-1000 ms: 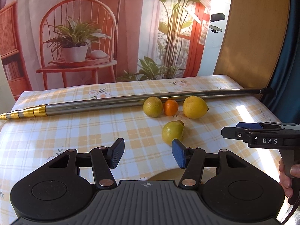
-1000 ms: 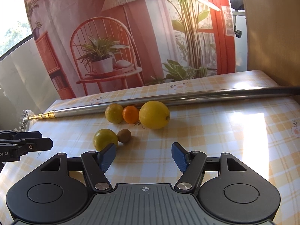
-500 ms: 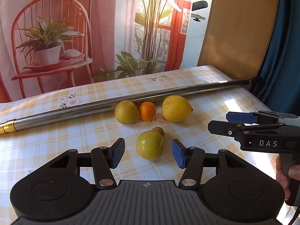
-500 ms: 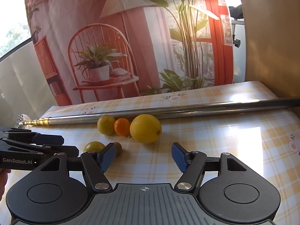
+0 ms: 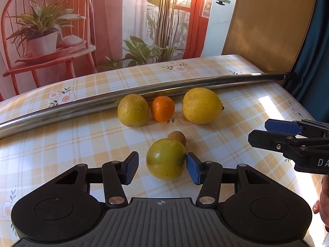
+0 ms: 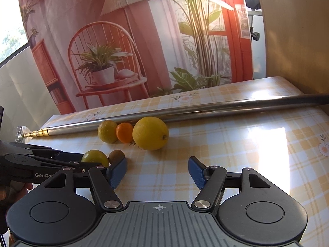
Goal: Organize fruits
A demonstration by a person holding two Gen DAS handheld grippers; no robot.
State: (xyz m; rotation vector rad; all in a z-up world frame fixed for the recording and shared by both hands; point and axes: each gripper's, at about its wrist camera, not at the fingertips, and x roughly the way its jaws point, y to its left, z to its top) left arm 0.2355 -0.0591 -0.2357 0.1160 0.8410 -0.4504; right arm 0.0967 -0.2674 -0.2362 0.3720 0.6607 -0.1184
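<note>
On the checked tablecloth (image 5: pixel 61 144) a green-yellow round fruit (image 5: pixel 165 159) lies between the fingers of my left gripper (image 5: pixel 162 169). That gripper is open: its blue right pad is at the fruit's side and the left pad stands apart. A small brown kiwi (image 5: pixel 177 136) sits just behind the fruit. Further back lie a yellow citrus (image 5: pixel 133 110), a small orange (image 5: pixel 162 108) and a large lemon (image 5: pixel 201 105) in a row. My right gripper (image 6: pixel 157 171) is open over bare cloth, with the lemon (image 6: pixel 150 133) ahead and the green-yellow fruit (image 6: pixel 94 157) to its left.
A long metal telescopic pole (image 5: pixel 82 107) lies across the table behind the fruit row. A printed backdrop stands at the table's far edge, with a wooden panel to the right. The right gripper (image 5: pixel 267 132) hovers at the right side, held by a hand (image 5: pixel 322 203).
My left gripper has moved forward and to the right, so the green-yellow fruit now sits between its fingers. The right gripper has crept a little closer to the fruit.
</note>
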